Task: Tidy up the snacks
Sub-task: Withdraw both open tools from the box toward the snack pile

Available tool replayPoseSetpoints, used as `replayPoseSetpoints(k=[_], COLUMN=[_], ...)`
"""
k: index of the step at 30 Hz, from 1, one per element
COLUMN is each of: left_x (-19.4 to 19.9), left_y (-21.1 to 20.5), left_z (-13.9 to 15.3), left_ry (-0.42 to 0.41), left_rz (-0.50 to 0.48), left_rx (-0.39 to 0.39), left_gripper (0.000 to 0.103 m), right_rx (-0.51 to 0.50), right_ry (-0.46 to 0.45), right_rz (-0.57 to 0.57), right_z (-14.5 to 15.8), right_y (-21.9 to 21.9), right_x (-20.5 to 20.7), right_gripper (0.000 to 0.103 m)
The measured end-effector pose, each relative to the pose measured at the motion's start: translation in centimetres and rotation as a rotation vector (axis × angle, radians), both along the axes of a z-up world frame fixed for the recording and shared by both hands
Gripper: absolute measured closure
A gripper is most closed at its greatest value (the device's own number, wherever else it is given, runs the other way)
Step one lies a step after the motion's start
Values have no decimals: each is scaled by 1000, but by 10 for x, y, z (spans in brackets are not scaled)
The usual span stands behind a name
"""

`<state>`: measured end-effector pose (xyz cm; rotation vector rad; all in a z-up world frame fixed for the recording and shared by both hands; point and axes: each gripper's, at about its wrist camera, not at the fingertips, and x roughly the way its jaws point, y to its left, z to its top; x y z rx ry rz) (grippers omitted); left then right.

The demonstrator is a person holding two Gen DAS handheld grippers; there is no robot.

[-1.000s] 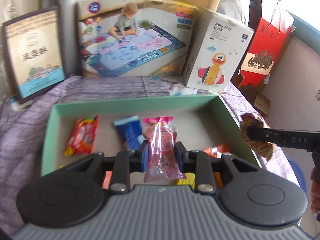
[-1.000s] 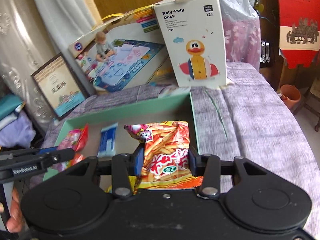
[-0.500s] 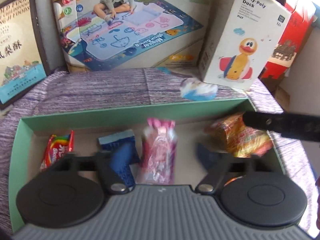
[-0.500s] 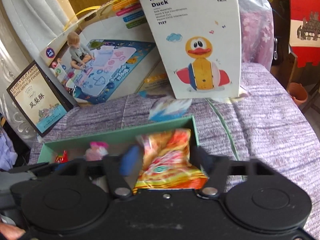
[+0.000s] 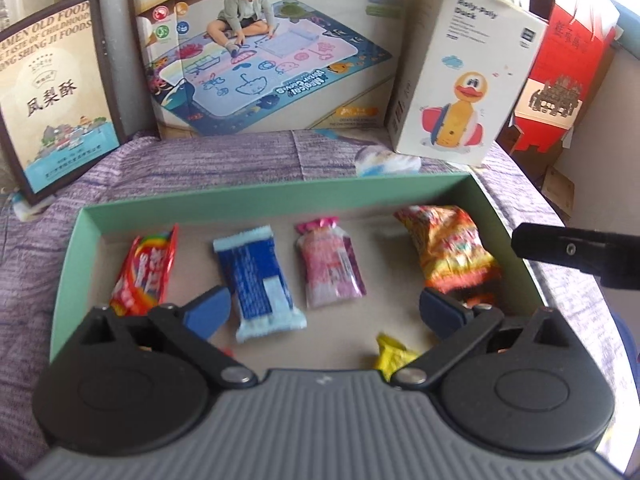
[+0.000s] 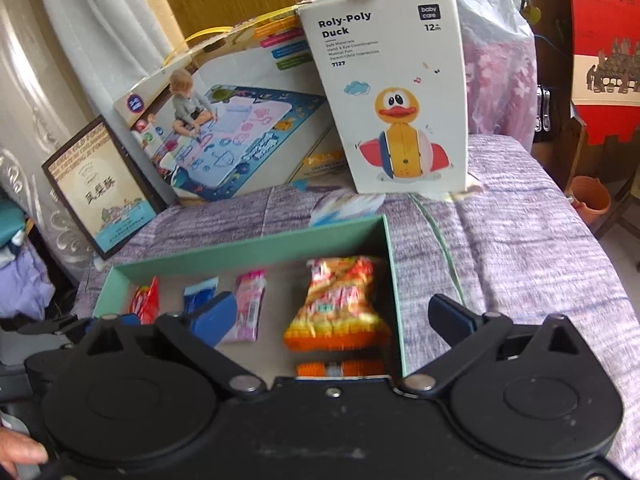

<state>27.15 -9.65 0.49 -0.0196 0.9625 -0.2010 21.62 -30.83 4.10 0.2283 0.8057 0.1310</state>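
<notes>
A shallow green box holds a row of snacks: a red candy pack, a blue wafer pack, a pink pouch and an orange chip bag. A yellow wrapper and an orange pack lie nearer the front. My left gripper is open and empty above the box's front. My right gripper is open and empty just behind the chip bag; one of its fingers shows at the right of the left wrist view.
The box sits on a purple cloth. Behind it stand a doodle-mat box, a Roly-Poly Duck box and a framed pastry box. A red carton stands off the table's right side.
Both grippers opened and pulled back. The left one let go of the pink pouch and the right one let go of the chip bag; both now lie in the box.
</notes>
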Motion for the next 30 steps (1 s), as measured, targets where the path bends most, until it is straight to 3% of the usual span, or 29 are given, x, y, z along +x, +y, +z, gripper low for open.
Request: replayPoseSetpoints(k=[13, 21, 30], left_x=[-112, -177, -209], left_y=[18, 34, 45], left_z=[9, -20, -42], left_ry=[30, 95, 124], left_rz=[-28, 0, 7], left_rx=[-37, -90, -103], left_gripper=[0, 0, 0], right_rx=[5, 74, 108], right_ry=[33, 109, 214], right_rz=[28, 15, 28], right_z=[1, -30, -69], right_y=[6, 6, 8], right_x=[-100, -163, -217], right_gripper=[0, 0, 0])
